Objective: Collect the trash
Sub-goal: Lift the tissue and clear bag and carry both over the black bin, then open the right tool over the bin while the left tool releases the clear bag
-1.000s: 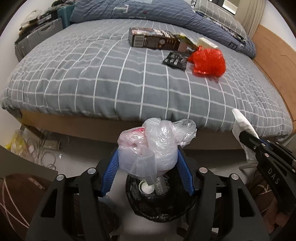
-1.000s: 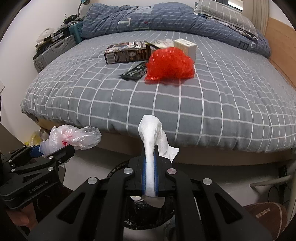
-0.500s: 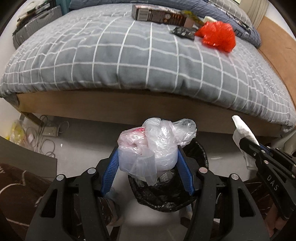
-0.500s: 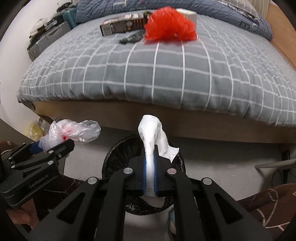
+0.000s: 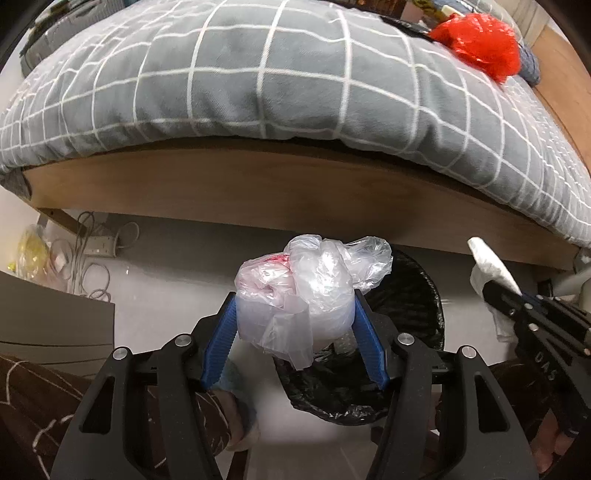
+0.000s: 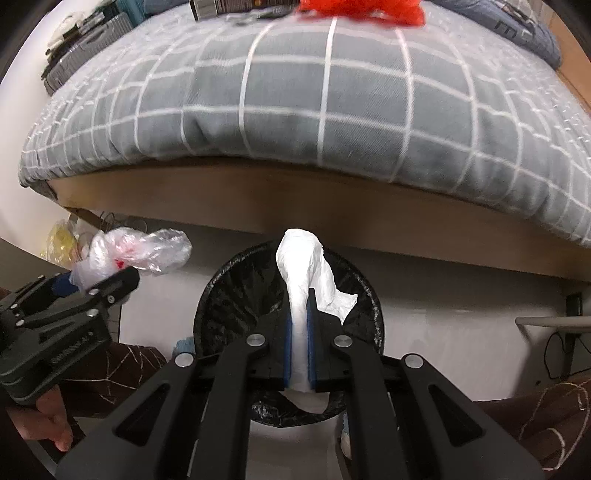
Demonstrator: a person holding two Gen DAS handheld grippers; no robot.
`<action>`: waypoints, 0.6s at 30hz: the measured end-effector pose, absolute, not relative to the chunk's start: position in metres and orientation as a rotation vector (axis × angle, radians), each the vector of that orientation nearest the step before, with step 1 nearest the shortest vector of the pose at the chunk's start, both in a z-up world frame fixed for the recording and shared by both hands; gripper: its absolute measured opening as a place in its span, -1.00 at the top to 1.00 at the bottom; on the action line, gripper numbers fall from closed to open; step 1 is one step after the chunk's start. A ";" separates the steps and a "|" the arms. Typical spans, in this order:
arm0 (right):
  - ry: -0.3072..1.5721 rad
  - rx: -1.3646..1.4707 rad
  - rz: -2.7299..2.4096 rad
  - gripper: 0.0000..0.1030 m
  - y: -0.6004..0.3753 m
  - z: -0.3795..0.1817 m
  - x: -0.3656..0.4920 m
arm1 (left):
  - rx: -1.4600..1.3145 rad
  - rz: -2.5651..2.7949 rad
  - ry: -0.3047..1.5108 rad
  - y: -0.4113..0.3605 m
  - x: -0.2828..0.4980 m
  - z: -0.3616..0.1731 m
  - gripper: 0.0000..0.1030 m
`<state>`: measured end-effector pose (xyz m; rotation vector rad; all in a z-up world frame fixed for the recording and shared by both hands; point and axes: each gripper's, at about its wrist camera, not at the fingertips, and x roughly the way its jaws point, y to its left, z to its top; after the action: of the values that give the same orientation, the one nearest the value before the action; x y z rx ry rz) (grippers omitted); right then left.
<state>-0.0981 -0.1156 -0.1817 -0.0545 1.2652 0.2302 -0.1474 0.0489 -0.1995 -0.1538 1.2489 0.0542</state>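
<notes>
Below the bed's wooden side rail [image 5: 280, 184], I see my left gripper [image 5: 295, 314] clamped around a crumpled clear plastic bag [image 5: 310, 295] with a pink smudge inside; the blue fingers [image 5: 218, 343] press it from both sides. It hangs over the near rim of the black-lined trash bin [image 5: 417, 295] that stands on the pale floor. My right gripper [image 6: 300, 314] is closed tight on a twisted white tissue [image 6: 303, 266], its blue pads almost meeting, and the wad sticks up past the fingertips, directly above the bin's open mouth [image 6: 236, 291]. From the right wrist view I see the left gripper [image 6: 107, 284] off to the left with its bag [image 6: 136, 251]. Up on the grey checked duvet [image 5: 258, 74], a red plastic bag [image 5: 480, 40] lies near the far edge, with a dark box [image 6: 236, 5] beside it, partly cut off.
</notes>
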 end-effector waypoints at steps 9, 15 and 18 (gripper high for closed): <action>1.338 -0.107 0.245 0.83 -0.096 -0.208 -0.092 | -0.179 0.082 1.275 0.064 -0.141 -0.212 -0.14; 1.332 -0.136 0.248 0.32 -0.085 -0.211 -0.092 | -0.155 0.114 1.272 0.067 -0.142 -0.212 -0.14; 1.321 -0.131 0.238 0.04 -0.087 -0.209 -0.093 | -0.158 0.117 1.274 0.067 -0.142 -0.211 -0.14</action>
<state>-0.0925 -0.0872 -0.2088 -0.1311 1.3207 0.2376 -0.1421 0.0673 -0.2108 -0.1580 1.2741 0.1170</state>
